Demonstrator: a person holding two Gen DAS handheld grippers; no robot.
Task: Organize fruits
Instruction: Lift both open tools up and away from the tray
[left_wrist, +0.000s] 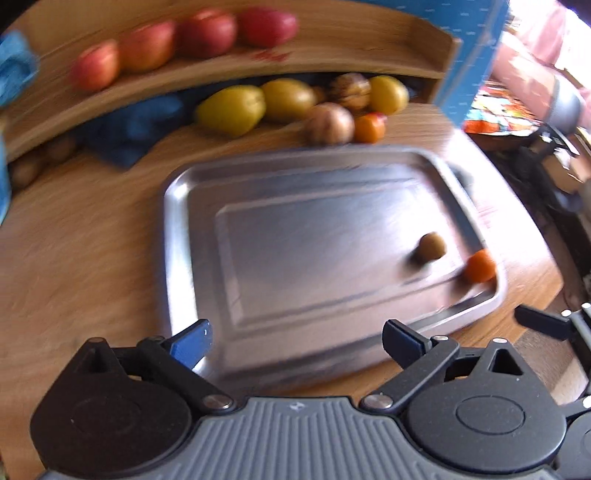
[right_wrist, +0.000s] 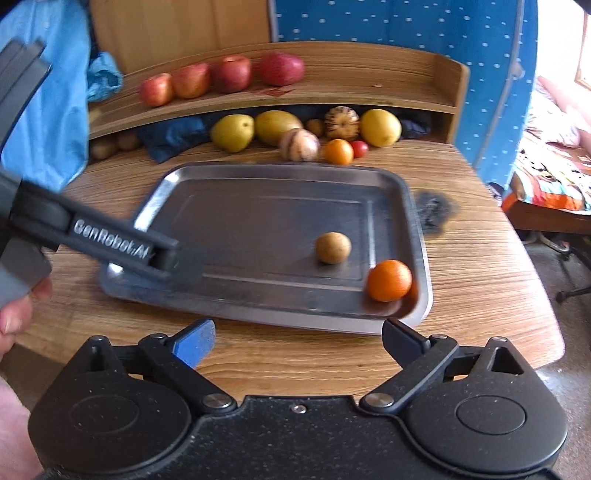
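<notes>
A wood-grain tabletop (right_wrist: 461, 240) carries a rectangular brushed-metal tray (right_wrist: 258, 177), and behind it a curved wooden shelf (right_wrist: 369, 74) bears four red apples (right_wrist: 229, 74) above a cluster of yellow and striped fruits (right_wrist: 273, 127). On the tray, a round orange fruit (right_wrist: 388, 280) sits in the near right corner with a small brown round fruit (right_wrist: 332, 247) just beside it. The left gripper (left_wrist: 297, 341) hovers over the tray's near edge and the right gripper (right_wrist: 297, 341) over the tabletop before the tray, both with fingers spread wide and holding nothing.
</notes>
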